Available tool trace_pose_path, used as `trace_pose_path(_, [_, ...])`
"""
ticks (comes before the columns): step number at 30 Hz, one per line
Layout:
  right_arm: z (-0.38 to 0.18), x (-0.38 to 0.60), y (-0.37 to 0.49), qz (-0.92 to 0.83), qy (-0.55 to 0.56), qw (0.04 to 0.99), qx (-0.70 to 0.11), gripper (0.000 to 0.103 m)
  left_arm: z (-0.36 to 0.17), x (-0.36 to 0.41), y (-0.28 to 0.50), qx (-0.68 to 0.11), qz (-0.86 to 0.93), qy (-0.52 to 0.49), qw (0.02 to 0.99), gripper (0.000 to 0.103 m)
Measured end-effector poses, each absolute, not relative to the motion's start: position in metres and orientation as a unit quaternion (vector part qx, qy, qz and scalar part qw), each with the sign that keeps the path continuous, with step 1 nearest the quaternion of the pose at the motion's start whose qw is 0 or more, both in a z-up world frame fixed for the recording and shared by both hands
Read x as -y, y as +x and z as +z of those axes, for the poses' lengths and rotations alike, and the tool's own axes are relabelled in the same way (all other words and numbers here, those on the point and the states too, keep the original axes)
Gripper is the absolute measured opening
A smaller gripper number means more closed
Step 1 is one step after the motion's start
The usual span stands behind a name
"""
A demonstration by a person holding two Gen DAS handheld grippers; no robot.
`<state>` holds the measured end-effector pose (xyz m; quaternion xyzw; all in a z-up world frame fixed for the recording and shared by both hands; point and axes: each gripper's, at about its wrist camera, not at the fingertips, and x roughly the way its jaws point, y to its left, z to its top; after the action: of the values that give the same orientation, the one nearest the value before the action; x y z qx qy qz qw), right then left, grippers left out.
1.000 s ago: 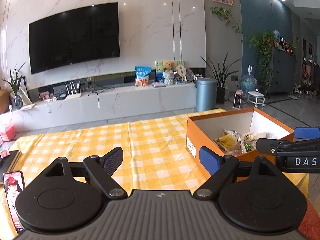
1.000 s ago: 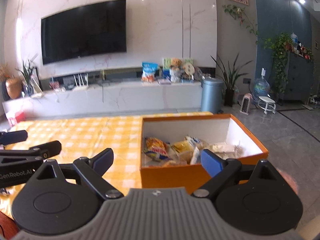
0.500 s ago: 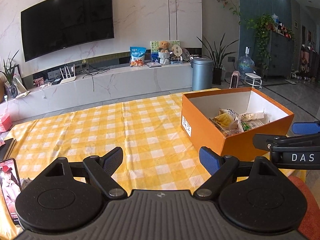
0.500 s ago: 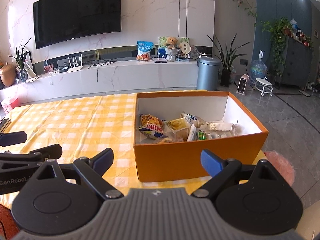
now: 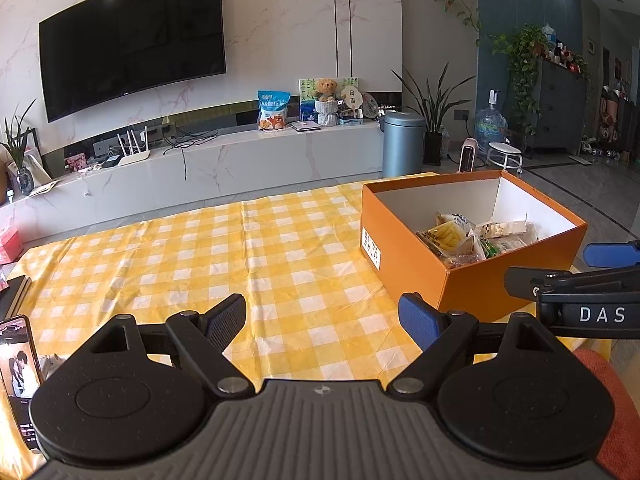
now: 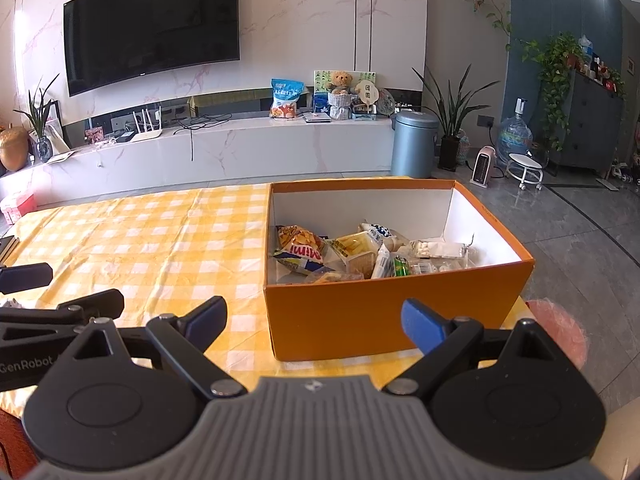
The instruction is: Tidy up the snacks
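An orange cardboard box (image 6: 360, 320) with white inner walls stands on the yellow checked tablecloth (image 6: 160, 240). It holds several snack packets, among them a "Mimi" chip bag (image 6: 300, 248) and a yellow-lidded tub (image 6: 356, 246). The box also shows in the left wrist view (image 5: 404, 236), at the right. My right gripper (image 6: 314, 320) is open and empty, just in front of the box's near wall. My left gripper (image 5: 322, 316) is open and empty over bare cloth, left of the box. Each gripper shows at the edge of the other's view.
A phone (image 5: 18, 368) with a lit screen lies at the table's near left. Dark books (image 5: 12, 296) lie at the left edge. Beyond the table are a TV cabinet (image 5: 240, 164), a grey bin (image 5: 402, 144) and potted plants.
Both views have tilted downward and pulled back a little, so the table and the box sit higher in frame and more of the box's inside shows. Both grippers stay open and empty.
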<state>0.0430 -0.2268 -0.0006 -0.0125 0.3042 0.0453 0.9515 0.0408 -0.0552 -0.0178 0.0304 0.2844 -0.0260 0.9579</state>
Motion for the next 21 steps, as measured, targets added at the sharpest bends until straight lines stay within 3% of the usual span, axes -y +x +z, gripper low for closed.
trace_pose_path(21, [-0.005, 0.2251, 0.0425, 0.047, -0.014, 0.95, -0.308, 0.092, -0.0214, 0.056, 0.0442, -0.3, -0.026, 0.026, 0.953, 0.101])
